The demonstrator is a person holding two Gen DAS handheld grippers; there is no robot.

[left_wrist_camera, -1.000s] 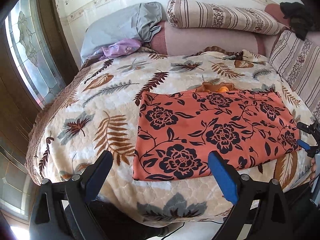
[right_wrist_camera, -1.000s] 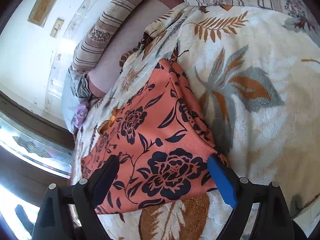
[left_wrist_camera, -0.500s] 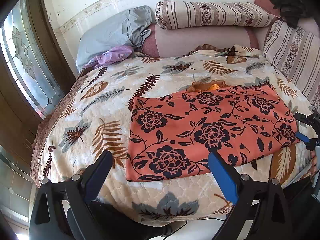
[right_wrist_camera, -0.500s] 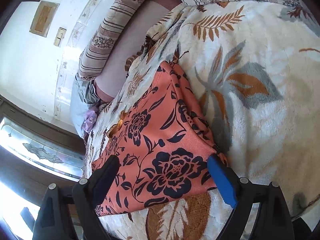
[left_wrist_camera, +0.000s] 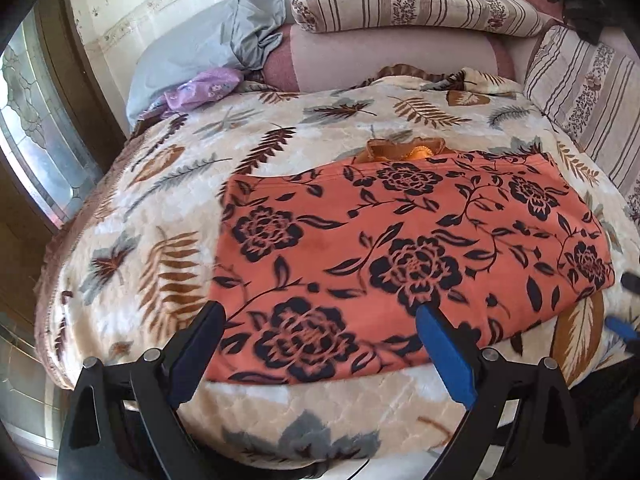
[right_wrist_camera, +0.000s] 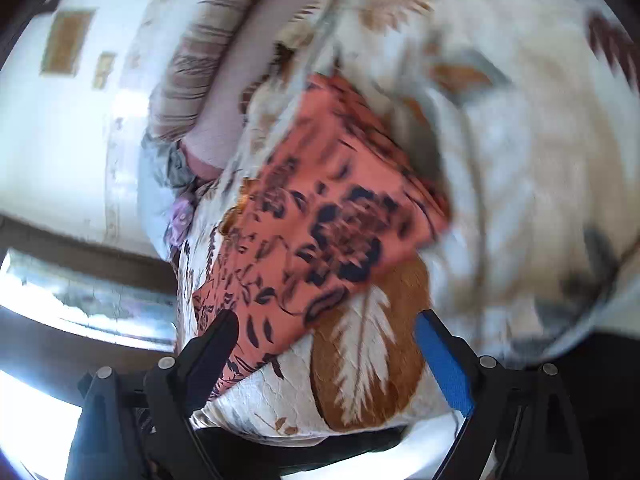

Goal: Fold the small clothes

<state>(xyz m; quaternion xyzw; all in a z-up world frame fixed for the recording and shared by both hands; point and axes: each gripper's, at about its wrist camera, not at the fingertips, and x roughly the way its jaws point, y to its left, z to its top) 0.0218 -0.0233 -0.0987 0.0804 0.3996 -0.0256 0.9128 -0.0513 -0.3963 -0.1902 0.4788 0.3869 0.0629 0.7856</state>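
Motion blur smears the floral garment (right_wrist_camera: 320, 216) and bedspread (right_wrist_camera: 520, 140).

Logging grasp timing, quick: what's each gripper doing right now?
Left gripper: open, holding nothing, over the orange floral garment.
Right gripper: open, holding nothing, at the garment's corner.

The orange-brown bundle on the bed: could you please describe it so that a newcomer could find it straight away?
Start from the leaf-patterned blanket covering the bed. On it lies the coral cloth with dark flowers, spread flat. The small orange-brown bundle peeks out from behind that cloth's far edge, towards the pillows; unlike the cloth it is plain, crumpled and shiny.
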